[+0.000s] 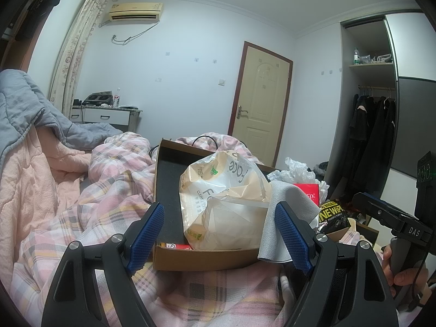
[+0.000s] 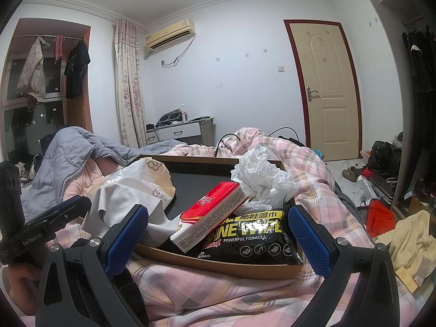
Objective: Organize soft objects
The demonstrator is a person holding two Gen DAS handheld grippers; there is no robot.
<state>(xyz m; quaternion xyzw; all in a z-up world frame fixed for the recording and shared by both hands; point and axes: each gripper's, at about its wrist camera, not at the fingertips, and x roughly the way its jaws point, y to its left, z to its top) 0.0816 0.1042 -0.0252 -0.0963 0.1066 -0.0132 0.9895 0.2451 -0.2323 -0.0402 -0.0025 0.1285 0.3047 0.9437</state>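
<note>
Both of your grippers hover at the near edge of the shallow brown cardboard tray (image 2: 218, 268) on the pink plaid quilt (image 1: 81, 218), and neither grasps anything: the left gripper (image 1: 218, 239) stands wide and released, and so does the right gripper (image 2: 218, 238). Inside the tray the soft things are already gathered: the cream plastic tissue bag (image 1: 226, 204) at its left, the grey cloth (image 1: 275, 223) draped over the near rim, the red tissue pack (image 2: 209, 215), the black wet-wipes pouch (image 2: 253, 239) and the crumpled white plastic bag (image 2: 261, 177). It looks mostly sorted; the dangling cloth probably wants tucking in.
</note>
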